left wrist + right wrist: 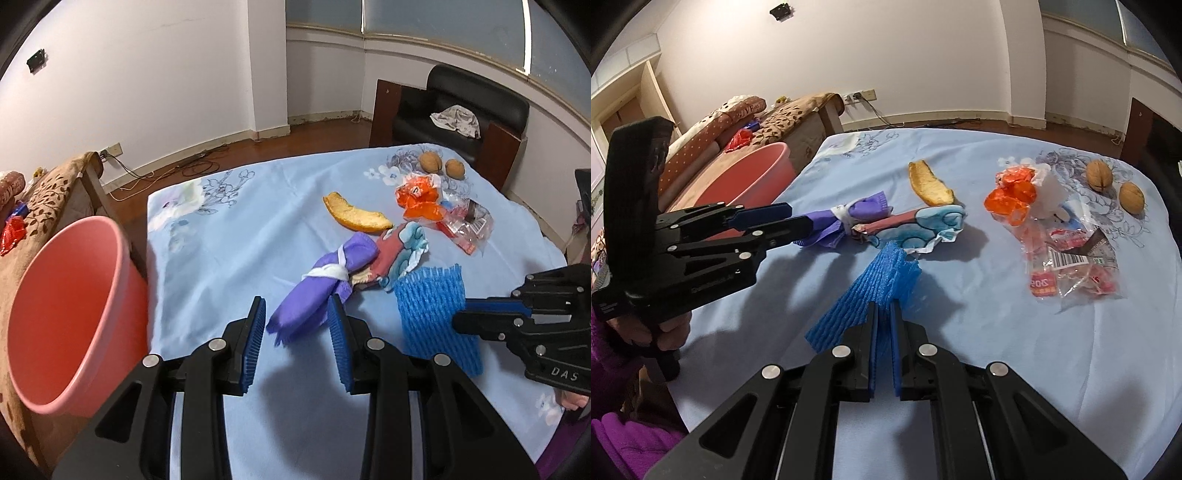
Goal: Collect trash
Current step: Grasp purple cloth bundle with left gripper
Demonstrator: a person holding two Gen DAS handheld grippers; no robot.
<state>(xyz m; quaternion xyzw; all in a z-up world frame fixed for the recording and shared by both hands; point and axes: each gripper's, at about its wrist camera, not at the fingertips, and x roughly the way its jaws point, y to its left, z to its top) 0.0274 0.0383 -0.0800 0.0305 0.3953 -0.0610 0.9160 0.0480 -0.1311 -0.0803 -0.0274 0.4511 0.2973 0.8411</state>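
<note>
The pink bucket (70, 317) stands off the left edge of the worktop (229, 236), mouth tilted toward the left wrist view; it is judged the collection bin.

The blue foam net (882, 280) lies at the near edge of the scatter, close to the near side of the worktop. It is soft, ribbed and judged very light and springy; it is flattened where pinched. The right hand-held gripper (884, 332) is closed on its near end. Its long axis runs from the pads away toward the pile, as seen in the right wrist view.

The purple bag (317, 291), knotted with a white strip, is limp film, judged light and slippery. Its long axis runs diagonally, the loose tail pointing toward the left hand-held gripper (295, 332). That gripper stands open, its pads either side of the tail, not pressing it. The knotted waist is judged the firmer hold.

The fruit peel (356, 214) is curved and stiffer, lying beyond the bag. The clear wrappers (1071, 269) are crinkly. Two walnuts (1115, 186) sit at the far corner, hard and liable to roll.
</note>
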